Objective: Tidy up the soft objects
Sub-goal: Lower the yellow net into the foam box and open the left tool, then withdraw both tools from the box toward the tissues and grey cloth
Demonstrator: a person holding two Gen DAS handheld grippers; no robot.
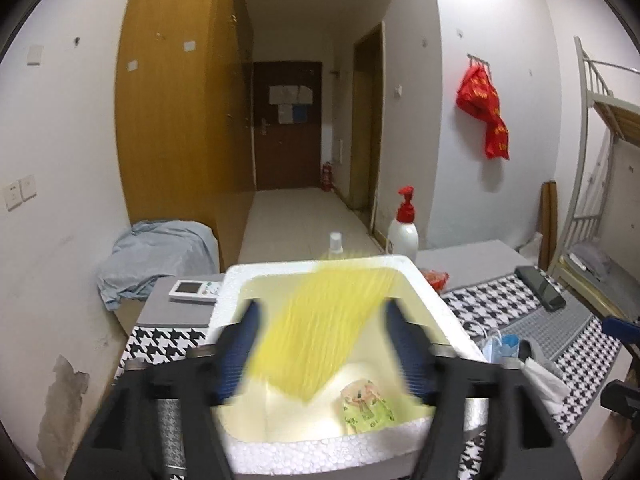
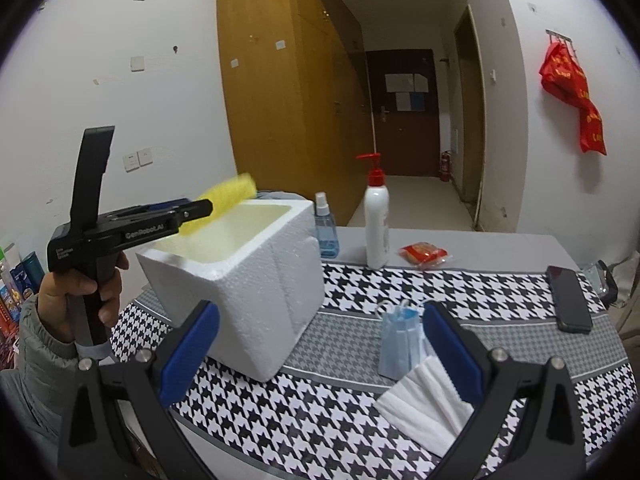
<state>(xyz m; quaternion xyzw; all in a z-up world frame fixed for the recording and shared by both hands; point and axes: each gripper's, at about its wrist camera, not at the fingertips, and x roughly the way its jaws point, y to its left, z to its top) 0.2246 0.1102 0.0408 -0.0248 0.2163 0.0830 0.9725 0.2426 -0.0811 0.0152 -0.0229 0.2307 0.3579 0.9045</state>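
My left gripper [image 1: 320,344] was spread over the white foam box [image 1: 316,456], blurred yellow cloth [image 1: 320,320] loose btwn pads, inside rim. Right gripper [image 2: 320,360] gaped empty beside blue face mask [image 2: 398,344].

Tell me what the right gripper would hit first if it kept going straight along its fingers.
Probably the blue face masks lying on the houndstooth tablecloth; the right gripper is open and aimed just left of them, so depth is uncertain.

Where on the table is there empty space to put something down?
Free: the checkered cloth in front of the foam box, left of the white tissues; also between the face masks and the phone. Crowded: behind the box, near the spray bottle, pump bottle and red packet.
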